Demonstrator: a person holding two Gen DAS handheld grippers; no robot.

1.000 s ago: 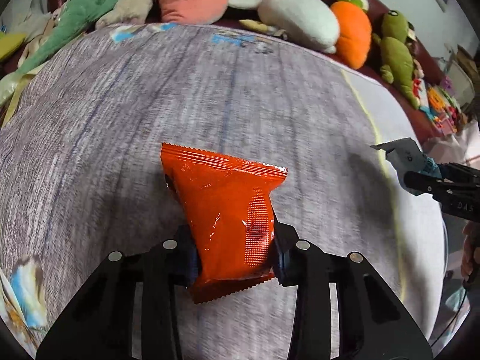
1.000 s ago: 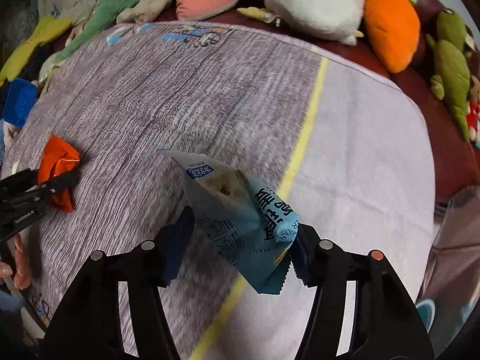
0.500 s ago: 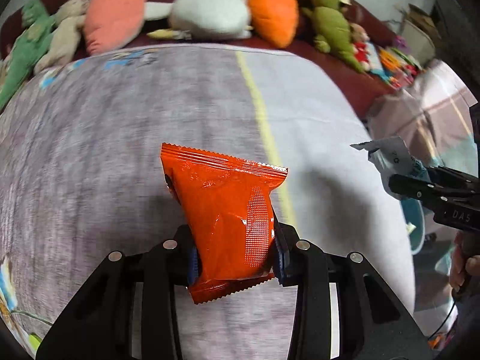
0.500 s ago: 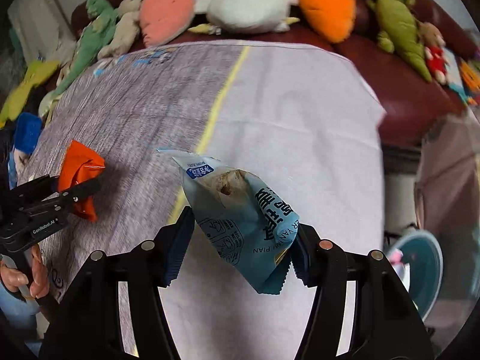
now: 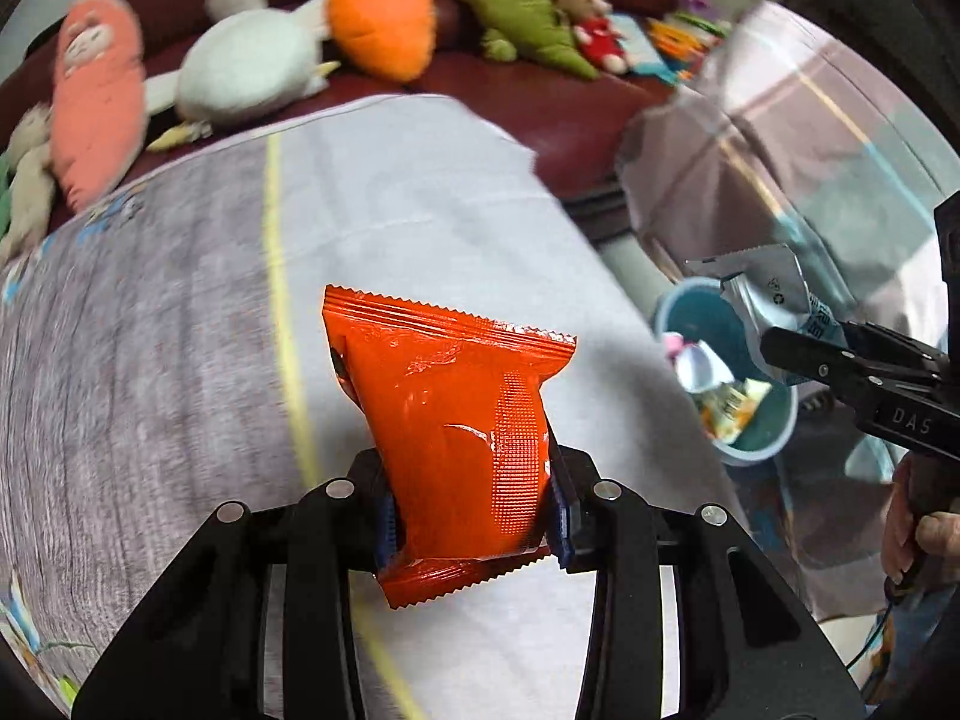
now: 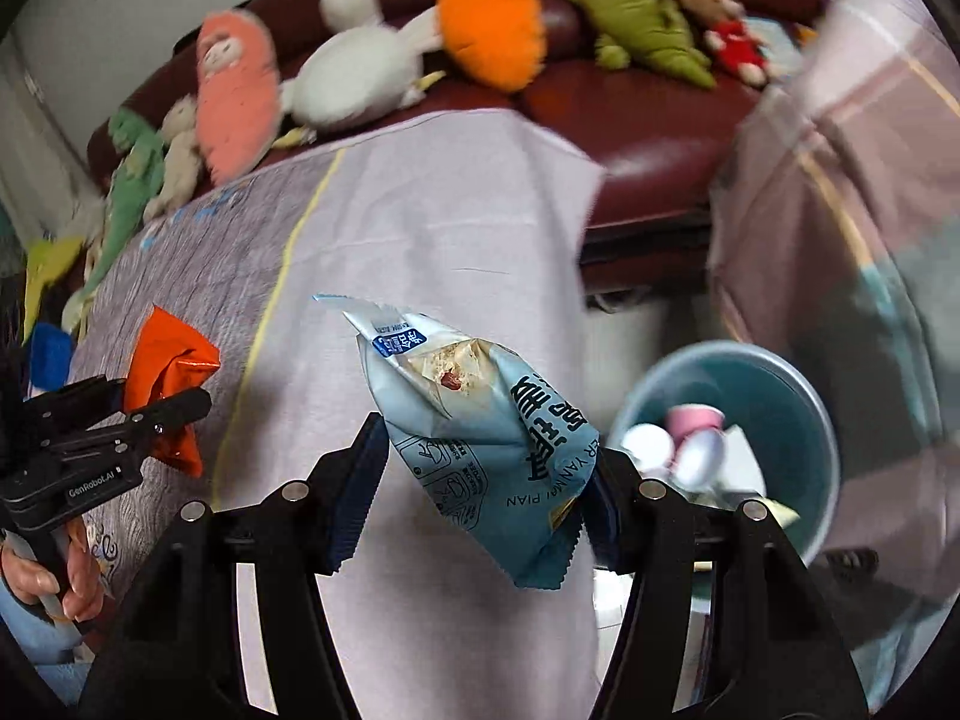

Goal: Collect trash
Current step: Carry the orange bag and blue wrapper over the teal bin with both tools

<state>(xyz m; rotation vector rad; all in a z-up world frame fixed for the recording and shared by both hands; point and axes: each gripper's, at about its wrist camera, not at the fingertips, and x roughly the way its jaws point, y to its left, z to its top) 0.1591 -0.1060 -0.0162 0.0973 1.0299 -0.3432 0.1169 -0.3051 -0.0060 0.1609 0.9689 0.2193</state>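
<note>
My left gripper [image 5: 471, 516] is shut on an orange snack wrapper [image 5: 456, 426] and holds it above the cloth-covered table [image 5: 420, 210]. My right gripper [image 6: 480, 492] is shut on a light blue snack wrapper [image 6: 480, 420]. A teal trash bin [image 6: 780, 384] with several pieces of trash inside stands on the floor past the table's right edge, just right of the blue wrapper. In the left wrist view the right gripper [image 5: 804, 354] holds the blue wrapper [image 5: 762, 294] over the bin [image 5: 696, 318]. The left gripper with the orange wrapper [image 6: 168, 360] shows at the left of the right wrist view.
Several plush toys, among them an orange carrot [image 5: 381, 18], a white duck [image 5: 246, 72] and a green dinosaur [image 6: 636, 18], lie on a dark red sofa [image 6: 630, 114] behind the table. A checked cloth [image 5: 780, 120] hangs at the right.
Both grippers have swung to the right with their wrappers held. The table's right edge and the teal bin have come into view, and the blue wrapper is now over the bin.
</note>
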